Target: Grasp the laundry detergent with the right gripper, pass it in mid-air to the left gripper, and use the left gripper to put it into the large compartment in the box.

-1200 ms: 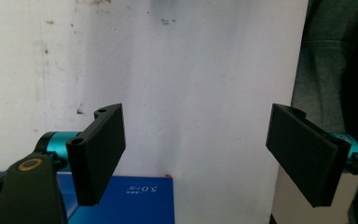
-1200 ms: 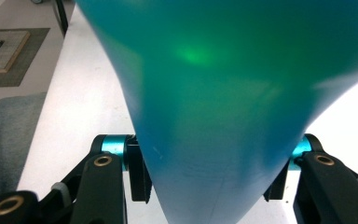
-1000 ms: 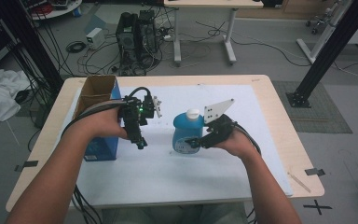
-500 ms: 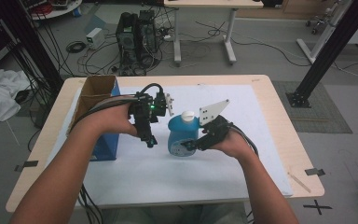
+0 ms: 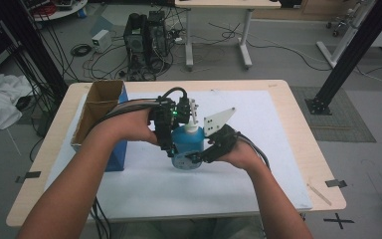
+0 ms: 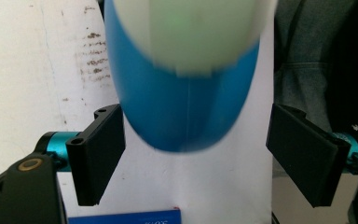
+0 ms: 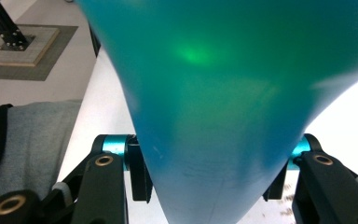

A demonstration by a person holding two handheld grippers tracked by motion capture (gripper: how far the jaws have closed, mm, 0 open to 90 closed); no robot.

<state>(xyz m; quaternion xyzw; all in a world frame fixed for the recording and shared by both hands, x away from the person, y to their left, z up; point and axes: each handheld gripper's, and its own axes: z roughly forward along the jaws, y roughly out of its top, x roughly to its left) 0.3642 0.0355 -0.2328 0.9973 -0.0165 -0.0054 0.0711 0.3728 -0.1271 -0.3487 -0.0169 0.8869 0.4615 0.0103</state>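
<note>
We read this as a hand-over or cap step on the blue bottle (image 5: 186,145), which stands upright in the middle of the white mat (image 5: 258,164) on the bench (image 5: 303,139), with the open cardboard box (image 5: 99,104) well apart at its left.

From the left, the left gripper (image 5: 173,130) hangs over the bottle's white cap (image 5: 191,128), pointing down. In the left gripper view its 2 jaws stand spread, 1 on each side of the bottle's rounded shoulder (image 6: 182,116), and we see a clear gap on both sides, so it holds nothing yet. The next move, as we judge it, calls for lowering this gripper so the pads line up with the cap or neck, then closing squarely; if it closes off-centre, the jaws could slip on the rounded plastic.

At the right, the right gripper (image 5: 199,157) comes in low from the side. In the right gripper view its jaws pinch the bottle's body (image 7: 223,102), pads pressed on both flanks. We think it should keep that hold steady, so the bottle does not tip or turn while the other gripper works on top.
</note>
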